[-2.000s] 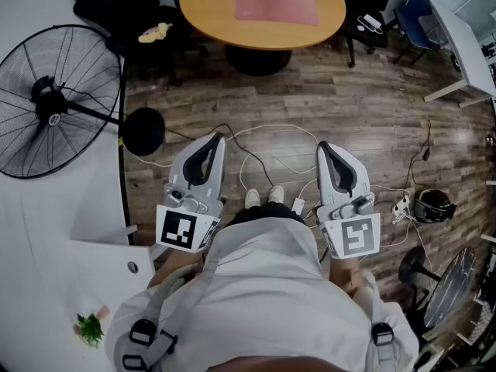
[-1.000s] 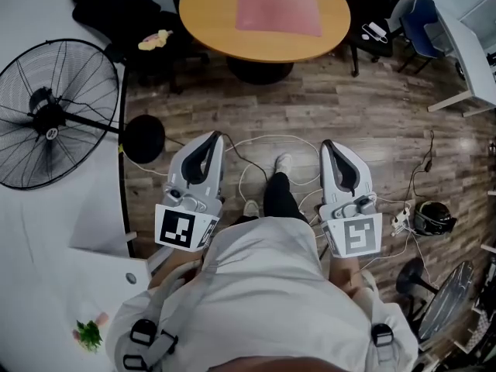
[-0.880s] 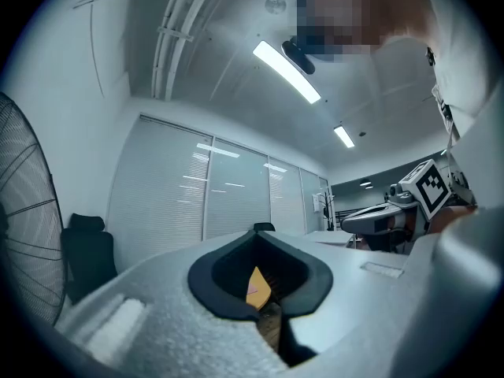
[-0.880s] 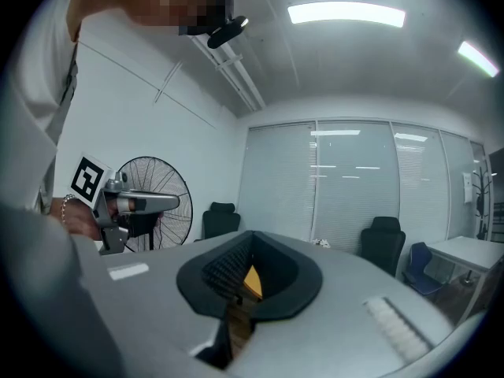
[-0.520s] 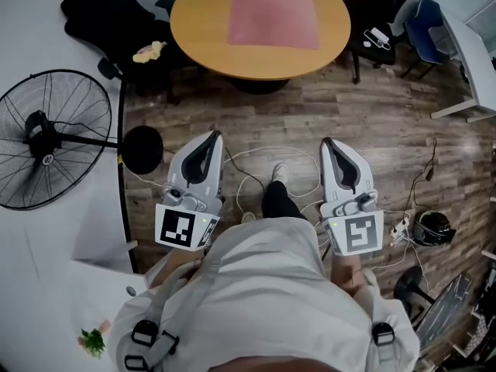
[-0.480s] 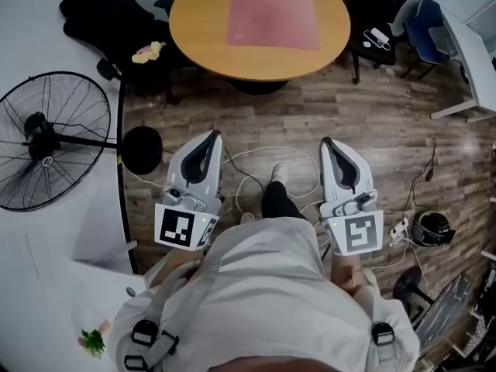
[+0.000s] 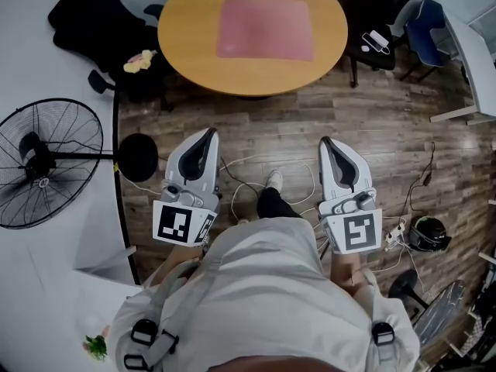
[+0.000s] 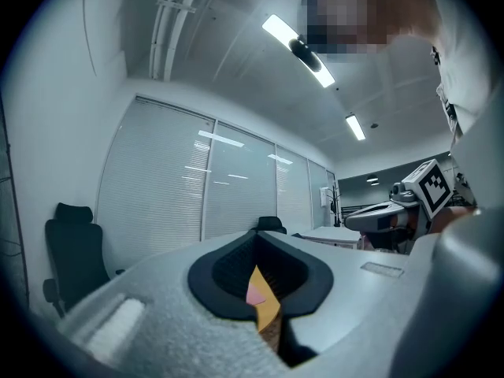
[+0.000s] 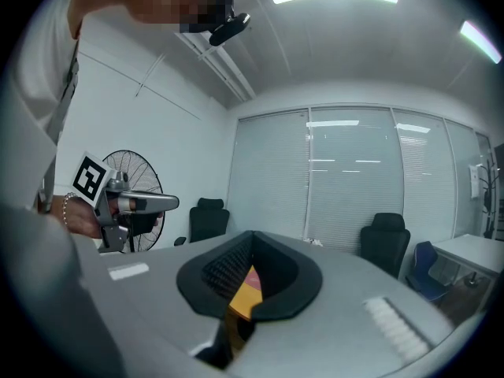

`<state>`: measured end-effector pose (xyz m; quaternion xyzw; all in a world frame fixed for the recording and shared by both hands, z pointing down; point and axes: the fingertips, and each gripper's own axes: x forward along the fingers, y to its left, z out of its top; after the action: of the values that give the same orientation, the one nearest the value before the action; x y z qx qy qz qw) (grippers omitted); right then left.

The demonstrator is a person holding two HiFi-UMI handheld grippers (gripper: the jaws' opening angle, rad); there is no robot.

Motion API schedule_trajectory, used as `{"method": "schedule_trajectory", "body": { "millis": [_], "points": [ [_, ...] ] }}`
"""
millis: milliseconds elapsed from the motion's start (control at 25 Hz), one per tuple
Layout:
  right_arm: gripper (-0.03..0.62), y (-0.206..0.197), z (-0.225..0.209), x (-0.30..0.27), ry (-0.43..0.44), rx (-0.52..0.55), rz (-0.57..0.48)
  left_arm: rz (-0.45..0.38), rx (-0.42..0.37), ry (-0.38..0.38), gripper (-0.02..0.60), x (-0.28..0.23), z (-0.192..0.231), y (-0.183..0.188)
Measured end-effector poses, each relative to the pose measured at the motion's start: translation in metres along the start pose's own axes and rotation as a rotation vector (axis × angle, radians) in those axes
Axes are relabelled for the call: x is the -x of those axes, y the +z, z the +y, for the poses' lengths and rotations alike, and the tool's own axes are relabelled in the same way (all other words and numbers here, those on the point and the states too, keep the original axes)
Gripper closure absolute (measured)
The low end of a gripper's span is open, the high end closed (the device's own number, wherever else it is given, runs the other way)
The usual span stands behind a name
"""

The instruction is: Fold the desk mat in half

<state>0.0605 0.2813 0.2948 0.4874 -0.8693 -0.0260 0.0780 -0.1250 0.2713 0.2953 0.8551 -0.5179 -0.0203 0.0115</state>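
A pink desk mat (image 7: pixel 265 28) lies flat on a round wooden table (image 7: pixel 186 45) at the top of the head view, well ahead of both grippers. My left gripper (image 7: pixel 203 136) and right gripper (image 7: pixel 328 143) are held level in front of the person's body, over the wooden floor, both shut with nothing in them. In the left gripper view the jaws of the left gripper (image 8: pixel 260 290) are together, and a pink sliver of mat (image 8: pixel 255 294) shows through the notch. The right gripper (image 9: pixel 240 278) shows the same, with the mat (image 9: pixel 252 276) far ahead.
A standing fan (image 7: pixel 46 161) is at the left beside a white desk (image 7: pixel 46 285). Black office chairs (image 7: pixel 93 22) flank the table. White cables (image 7: pixel 294 184) trail on the floor by the person's feet. Another white desk (image 7: pixel 465 45) stands at the right.
The person has walked forward: the table and mat have come nearer and sit lower in the head view, and the fan has slid back on the left. Both grippers stay shut.
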Motion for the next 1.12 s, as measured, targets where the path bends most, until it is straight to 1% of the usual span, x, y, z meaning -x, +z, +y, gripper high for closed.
{"method": "schedule_trajectory", "body": {
  "millis": [280, 400, 440, 520, 840, 960, 1120],
  "points": [
    [0.589, -0.017, -0.044, -0.035, 0.013, -0.013, 0.037, 0.004, 0.003, 0.020, 0.580, -0.052, 0.011, -0.003],
    [0.589, -0.012, -0.059, -0.057, 0.029, -0.003, -0.020, 0.000, 0.003, 0.036, 0.580, -0.073, 0.018, -0.005],
    [0.589, -0.011, -0.064, -0.063, 0.030, -0.002, -0.023, -0.005, 0.003, 0.042, 0.580, -0.080, 0.020, -0.005],
    [0.589, -0.013, -0.073, -0.072, 0.027, 0.001, 0.002, -0.017, 0.003, 0.052, 0.580, -0.092, 0.022, -0.004],
    [0.589, -0.014, -0.103, -0.083, 0.045, -0.008, 0.002, -0.043, -0.007, 0.060, 0.580, -0.129, 0.007, 0.000],
    [0.589, -0.019, -0.113, -0.084, 0.035, 0.017, 0.017, -0.044, -0.005, 0.064, 0.580, -0.136, 0.005, -0.003],
    [0.589, -0.005, -0.112, -0.086, 0.060, 0.010, -0.057, -0.038, -0.007, 0.067, 0.580, -0.139, 0.001, -0.005]
  ]
}}
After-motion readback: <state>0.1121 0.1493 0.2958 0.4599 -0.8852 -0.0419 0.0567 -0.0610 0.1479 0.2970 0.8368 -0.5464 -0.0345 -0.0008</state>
